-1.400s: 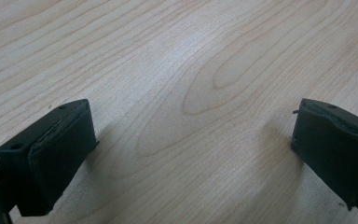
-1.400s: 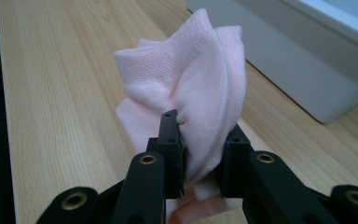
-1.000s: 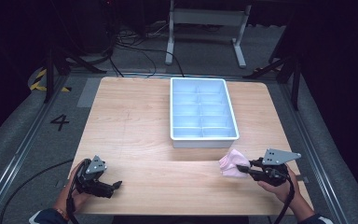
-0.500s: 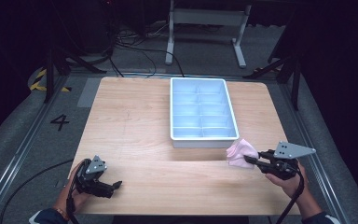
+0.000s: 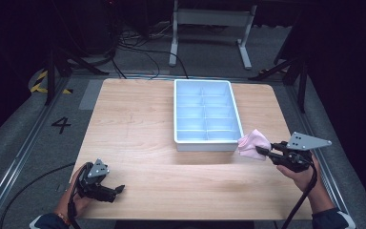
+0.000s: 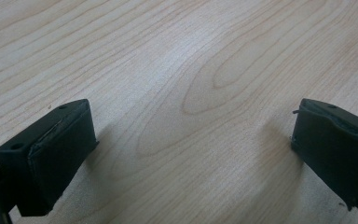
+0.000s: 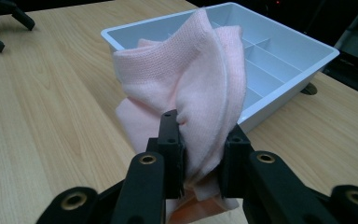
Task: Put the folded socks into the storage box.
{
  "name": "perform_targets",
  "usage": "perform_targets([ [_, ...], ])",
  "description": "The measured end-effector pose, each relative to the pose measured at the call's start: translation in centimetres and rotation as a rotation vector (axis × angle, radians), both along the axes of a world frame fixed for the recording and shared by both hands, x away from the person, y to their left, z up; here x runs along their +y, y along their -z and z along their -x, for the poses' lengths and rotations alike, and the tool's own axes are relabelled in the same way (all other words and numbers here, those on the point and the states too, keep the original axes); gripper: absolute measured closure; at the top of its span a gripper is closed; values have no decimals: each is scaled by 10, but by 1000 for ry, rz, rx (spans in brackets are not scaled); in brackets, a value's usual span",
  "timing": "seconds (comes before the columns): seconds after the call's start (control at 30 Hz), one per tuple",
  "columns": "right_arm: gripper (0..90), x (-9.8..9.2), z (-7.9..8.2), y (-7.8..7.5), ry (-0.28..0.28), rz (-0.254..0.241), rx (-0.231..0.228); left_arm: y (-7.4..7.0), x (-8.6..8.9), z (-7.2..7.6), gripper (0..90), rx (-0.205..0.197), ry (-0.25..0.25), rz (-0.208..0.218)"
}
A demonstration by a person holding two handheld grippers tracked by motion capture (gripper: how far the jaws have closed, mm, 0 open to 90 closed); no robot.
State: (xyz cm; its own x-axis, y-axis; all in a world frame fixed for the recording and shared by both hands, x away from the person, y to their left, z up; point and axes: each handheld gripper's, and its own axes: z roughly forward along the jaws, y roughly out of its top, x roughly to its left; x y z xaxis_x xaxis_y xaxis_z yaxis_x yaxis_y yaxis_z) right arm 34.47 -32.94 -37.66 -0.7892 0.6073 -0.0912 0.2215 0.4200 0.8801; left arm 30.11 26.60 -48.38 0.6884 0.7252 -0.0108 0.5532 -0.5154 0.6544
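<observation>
A folded pink cloth [image 5: 253,143] hangs clear of the wooden table [image 5: 143,129], pinched in my right gripper [image 5: 263,151] beside the near right corner of the white divided tray [image 5: 206,114]. The right gripper view has the pink cloth [image 7: 191,88] bunched between the two black jaws of my right gripper [image 7: 200,149], which are shut on it, with the tray [image 7: 279,51] just behind. My left gripper [image 5: 116,190] rests low at the table's near left corner. In its own view my left gripper [image 6: 191,144] stands open over bare wood.
The tray's compartments look empty. Bare tabletop stretches between the two grippers and left of the tray. Beyond the table lie a metal frame's legs [image 5: 209,28], cables on the floor, and a floor marking "4" [image 5: 61,125]. My left gripper [image 7: 2,21] appears far off in the right gripper view.
My right gripper has risen and moved right and toward the tray's near right corner, lifting the pink cloth off the table. The left gripper has stayed in place.
</observation>
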Motion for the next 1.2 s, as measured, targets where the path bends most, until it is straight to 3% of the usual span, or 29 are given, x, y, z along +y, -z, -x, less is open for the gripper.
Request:
perform_targets([
  [0.7, 752, 42, -45, -9, -31, 92, -6, 0, 0, 0, 0, -1, -1, 0],
  [0.87, 751, 48, -57, -13, -27, 97, -9, 0, 0, 0, 0, 0, -1, 0],
  [1.2, 751, 63, -87, -13, -4, 167, 0, 0, 0, 0, 0, 0, -1, 0],
])
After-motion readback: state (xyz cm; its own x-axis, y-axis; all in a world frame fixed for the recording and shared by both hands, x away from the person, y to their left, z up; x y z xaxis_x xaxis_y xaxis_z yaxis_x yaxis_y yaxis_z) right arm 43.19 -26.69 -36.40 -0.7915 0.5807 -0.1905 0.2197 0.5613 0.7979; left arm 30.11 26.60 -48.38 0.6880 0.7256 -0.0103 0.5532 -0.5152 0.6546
